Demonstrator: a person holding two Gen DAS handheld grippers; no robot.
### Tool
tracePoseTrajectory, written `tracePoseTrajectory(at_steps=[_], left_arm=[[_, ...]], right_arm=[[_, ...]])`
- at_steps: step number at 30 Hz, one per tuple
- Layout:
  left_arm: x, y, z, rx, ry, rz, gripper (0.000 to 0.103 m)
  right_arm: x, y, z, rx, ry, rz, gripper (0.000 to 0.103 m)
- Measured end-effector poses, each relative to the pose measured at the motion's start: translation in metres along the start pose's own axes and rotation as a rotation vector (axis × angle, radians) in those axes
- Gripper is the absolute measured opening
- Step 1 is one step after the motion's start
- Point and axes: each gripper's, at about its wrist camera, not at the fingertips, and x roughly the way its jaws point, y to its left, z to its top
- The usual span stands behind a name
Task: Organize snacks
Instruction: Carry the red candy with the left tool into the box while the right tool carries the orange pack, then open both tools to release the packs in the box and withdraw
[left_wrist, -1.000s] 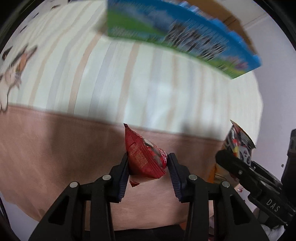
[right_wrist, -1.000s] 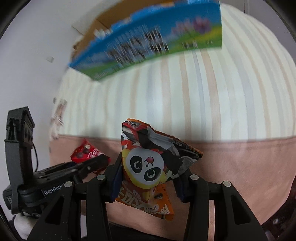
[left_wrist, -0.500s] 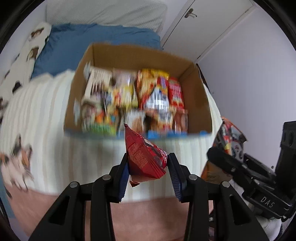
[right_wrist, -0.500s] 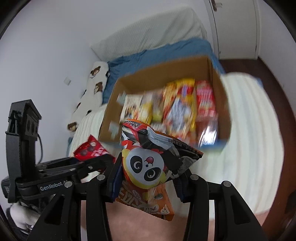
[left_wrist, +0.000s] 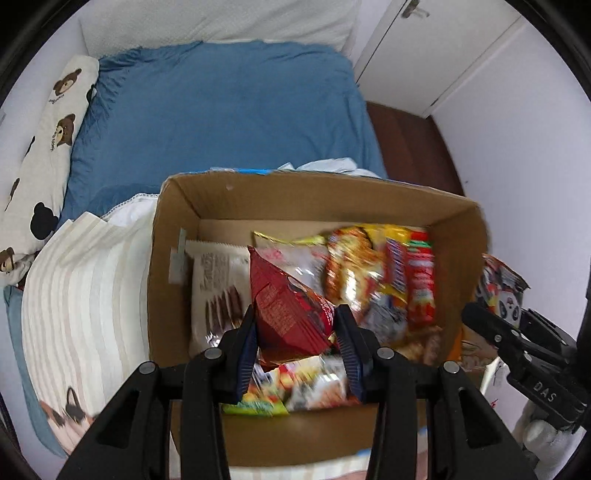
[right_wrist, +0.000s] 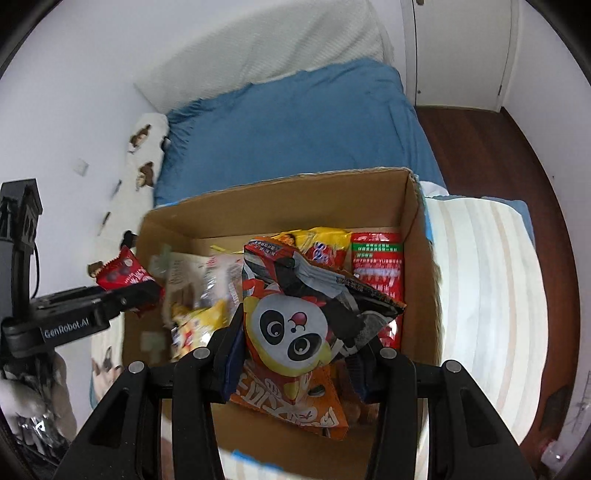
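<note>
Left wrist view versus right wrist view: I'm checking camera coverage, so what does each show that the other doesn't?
Only the left wrist view shows the white cookie packet lying flat at the box's left side, and the back of the red snack bag held by the left gripper.

Only the right wrist view shows the panda face on the panda snack bag held by the right gripper, plus the wall outlet.

Both show the cardboard box of snacks, the blue bedsheet, and both held bags.
</note>
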Motion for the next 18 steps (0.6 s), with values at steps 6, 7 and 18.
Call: tracePoseTrajectory(at_steps=[6,7,18], left_arm=[[0.044,0.023,0.024,-0.02,0.077,0.018,0.038],[0.047,0.025,0.025,-0.019,0.085,0.015,0.038],[0.057,0.031,0.026,-0.023,0.105,0.019,0.093]], right_arm=[[0.04,-0.006,0.016,0.017,0.042,-0.003,0.049],[0.045,-0.007,0.017,0.019,0.047,-0.001,0.049],[0.074,0.004,0.019,-0.014,0.111,-0.053,0.099]])
